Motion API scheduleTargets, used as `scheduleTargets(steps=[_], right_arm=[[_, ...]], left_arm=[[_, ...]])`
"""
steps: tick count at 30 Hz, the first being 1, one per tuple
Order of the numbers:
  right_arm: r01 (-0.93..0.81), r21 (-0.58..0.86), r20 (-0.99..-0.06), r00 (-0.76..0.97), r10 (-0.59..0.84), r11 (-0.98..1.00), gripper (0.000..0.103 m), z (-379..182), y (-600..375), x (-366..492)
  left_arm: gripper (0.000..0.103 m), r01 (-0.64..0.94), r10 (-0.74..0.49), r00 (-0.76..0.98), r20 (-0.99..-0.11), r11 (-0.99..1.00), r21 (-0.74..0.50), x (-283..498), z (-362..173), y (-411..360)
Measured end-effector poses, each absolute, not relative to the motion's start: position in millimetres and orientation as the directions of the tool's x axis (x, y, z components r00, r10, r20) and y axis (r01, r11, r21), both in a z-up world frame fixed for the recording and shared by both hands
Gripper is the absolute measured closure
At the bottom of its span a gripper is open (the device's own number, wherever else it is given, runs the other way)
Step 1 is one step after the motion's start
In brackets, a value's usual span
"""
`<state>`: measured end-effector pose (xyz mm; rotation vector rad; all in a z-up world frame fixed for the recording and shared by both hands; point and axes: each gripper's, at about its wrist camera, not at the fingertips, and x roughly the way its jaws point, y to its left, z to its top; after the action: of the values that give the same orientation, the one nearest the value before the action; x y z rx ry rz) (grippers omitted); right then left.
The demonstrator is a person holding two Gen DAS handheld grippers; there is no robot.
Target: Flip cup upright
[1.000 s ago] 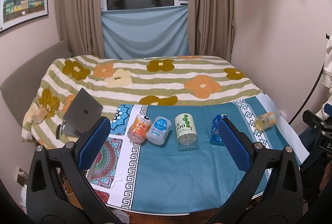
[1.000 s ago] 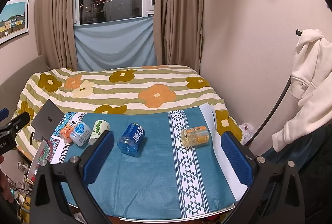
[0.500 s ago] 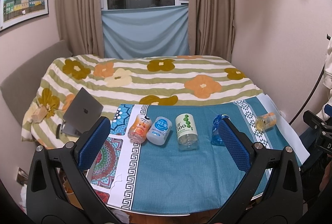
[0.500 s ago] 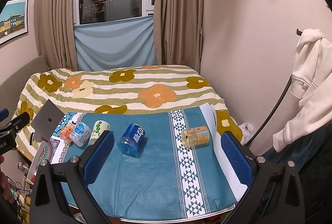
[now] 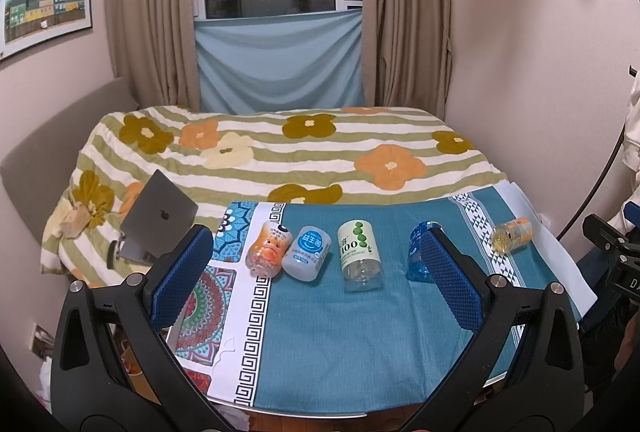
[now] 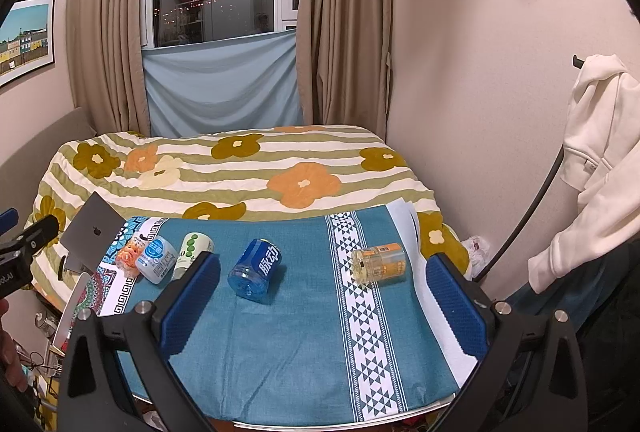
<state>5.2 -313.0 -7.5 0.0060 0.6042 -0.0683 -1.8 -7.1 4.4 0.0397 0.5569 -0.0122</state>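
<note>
Several cut-bottle cups lie on their sides in a row on the teal tablecloth: an orange one, a pale blue one, a green-dotted white one, a blue one, partly hidden in the left wrist view, and a yellow-orange one far right. My left gripper is open and empty above the cloth's near half. My right gripper is open and empty, between the blue and yellow-orange cups but nearer the camera.
A bed with a flowered striped cover lies behind the table. A closed grey laptop sits at the bed's left corner. A white hoodie hangs on the right wall. The table's front edge is close below.
</note>
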Motion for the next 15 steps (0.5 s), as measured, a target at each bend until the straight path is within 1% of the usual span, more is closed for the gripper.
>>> scheduleTargets(steps=[4,7,15], right_arm=[[0.064,-0.008,-0.567,0.822,-0.057,0.998,0.0,-7,-309,6],[0.065,0.008,-0.568,0.822,-0.049,0.998,0.0,-9,-314,6],[0.125,0.033,-0.592,0.802,-0.081,0.992,0.0,-22,-343,12]], left_arm=[[0.0,0.037,-0.006,0.843,-0.538,0.998,0.047,3,4,-10],[0.0,0.076,-0.021,0.836,-0.549,0.994,0.077,13,6,-17],[0.0,0.279,-0.132,0.784,-0.607,0.948,0.155,63,8,-65]])
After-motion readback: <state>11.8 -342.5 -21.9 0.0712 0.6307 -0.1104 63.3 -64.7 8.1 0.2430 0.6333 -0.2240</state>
